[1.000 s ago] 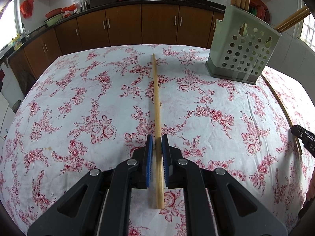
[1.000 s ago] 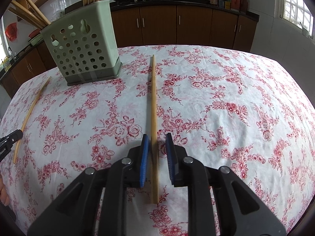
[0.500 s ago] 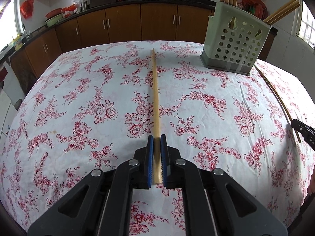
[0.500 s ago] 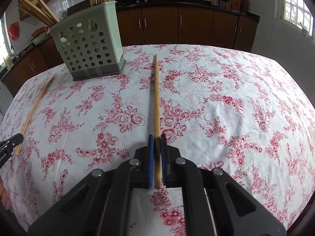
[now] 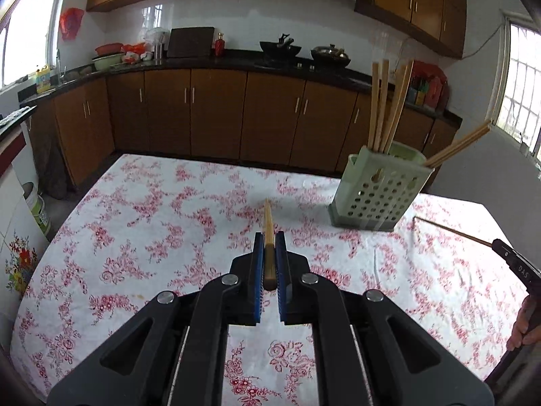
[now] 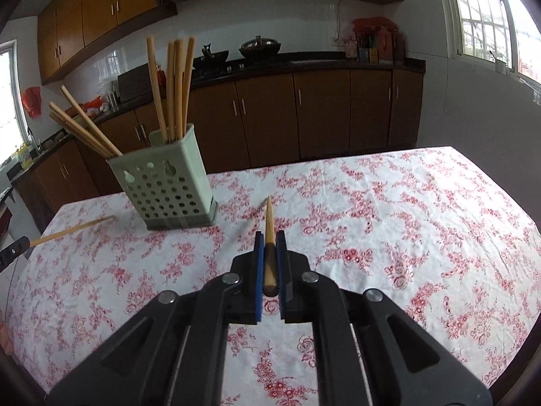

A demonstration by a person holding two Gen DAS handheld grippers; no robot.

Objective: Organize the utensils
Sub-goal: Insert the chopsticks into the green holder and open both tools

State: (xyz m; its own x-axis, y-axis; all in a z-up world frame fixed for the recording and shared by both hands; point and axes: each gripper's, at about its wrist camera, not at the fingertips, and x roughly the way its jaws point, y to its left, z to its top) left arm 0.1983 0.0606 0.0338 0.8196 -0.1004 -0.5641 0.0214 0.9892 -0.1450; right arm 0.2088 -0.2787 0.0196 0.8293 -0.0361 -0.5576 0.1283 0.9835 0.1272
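Left gripper [image 5: 269, 247]: blue-padded fingers [image 5: 259, 257] pinch the thick end of a wooden chopstick [image 5: 268, 223]; the stick points forward along the fingers, its tip lifted clear above the floral tablecloth [image 5: 152, 223]; butt end sits between the pads, just short of the black finger bodies.

Right gripper [image 6: 269, 247]: same arrangement; pads [image 6: 259, 257] pressed onto a second chopstick [image 6: 268, 220], tapered tip forward, raised off the cloth [image 6: 405, 209]; a faint shadow of it lies on the cloth to the left of its tip.

Pale green perforated utensil holder [image 5: 378, 193] stands upright on the table toward the far edge, between the two grippers: right of the left-held stick in the left wrist view, left of the right-held stick [image 6: 165, 186] in the right wrist view; apart from both tips. Holder contents: one bundle of chopsticks [image 6: 172, 88] near upright in one compartment; another bundle [image 6: 81, 121] leaning steeply outward over the rim in the other.

Cross-views: the right-held stick [image 5: 453, 231] shows at the right edge of the left wrist view, running out of a black finger tip; the left-held stick [image 6: 72, 228] shows likewise at the left edge of the right wrist view.

Background: brown kitchen cabinets [image 5: 216, 115]; two woks [image 5: 304, 50] on the black counter.
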